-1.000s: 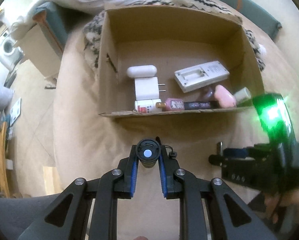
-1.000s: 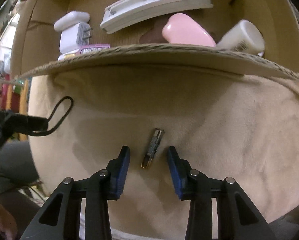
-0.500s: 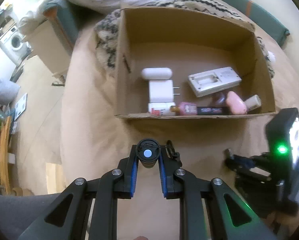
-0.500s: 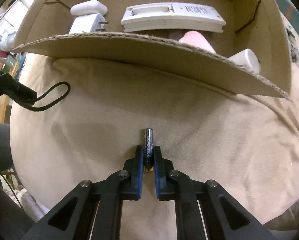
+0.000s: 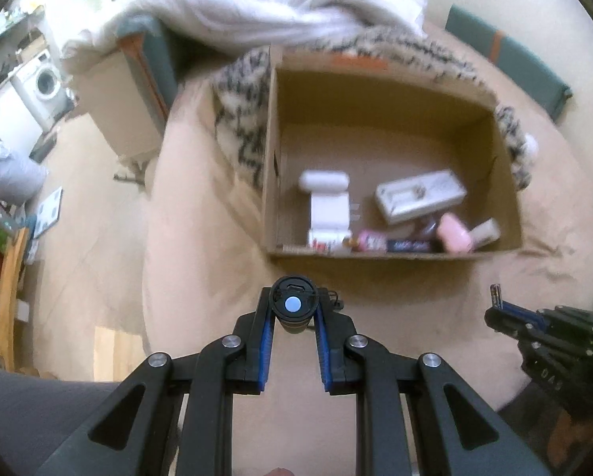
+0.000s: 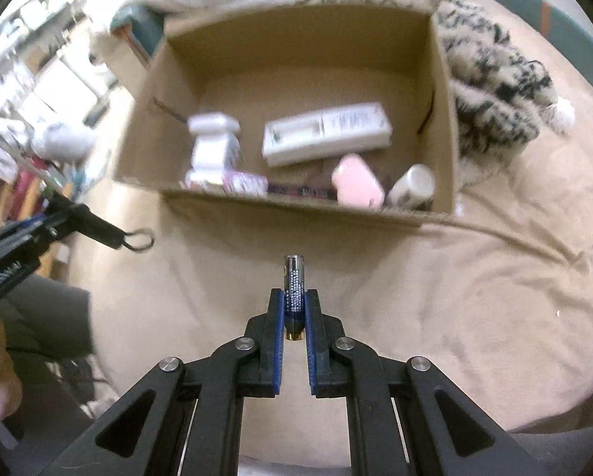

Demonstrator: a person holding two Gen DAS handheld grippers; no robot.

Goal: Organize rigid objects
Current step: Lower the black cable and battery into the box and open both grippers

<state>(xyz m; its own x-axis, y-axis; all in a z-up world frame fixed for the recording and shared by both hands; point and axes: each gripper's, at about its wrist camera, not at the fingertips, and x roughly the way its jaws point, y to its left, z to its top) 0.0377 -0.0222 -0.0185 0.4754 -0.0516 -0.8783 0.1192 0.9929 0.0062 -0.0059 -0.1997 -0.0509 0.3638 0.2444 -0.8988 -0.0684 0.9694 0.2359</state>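
Observation:
My left gripper (image 5: 292, 309) is shut on a small black flashlight (image 5: 292, 304) with a wrist loop, held above the beige bed in front of the cardboard box (image 5: 274, 182). My right gripper (image 6: 294, 301) is shut on a battery (image 6: 294, 285), lifted off the bed and pointing at the box (image 6: 296, 204). The right gripper with the battery (image 5: 495, 294) shows at the right of the left wrist view; the left gripper with the flashlight (image 6: 102, 232) shows at the left of the right wrist view. The box holds a white charger (image 5: 330, 210), a white remote (image 5: 419, 196) and a pink case (image 5: 453, 234).
A black-and-white fuzzy blanket (image 6: 490, 91) lies behind and right of the box. A white duvet (image 5: 257, 4) is heaped at the back. The bed's left edge drops to the floor (image 5: 86, 198), with a cabinet (image 5: 114, 99) and washing machine (image 5: 46, 79) beyond.
My right gripper closed on the battery and lifted it off the bed. Both grippers have risen and pulled back, so the box looks smaller and its inside shows more.

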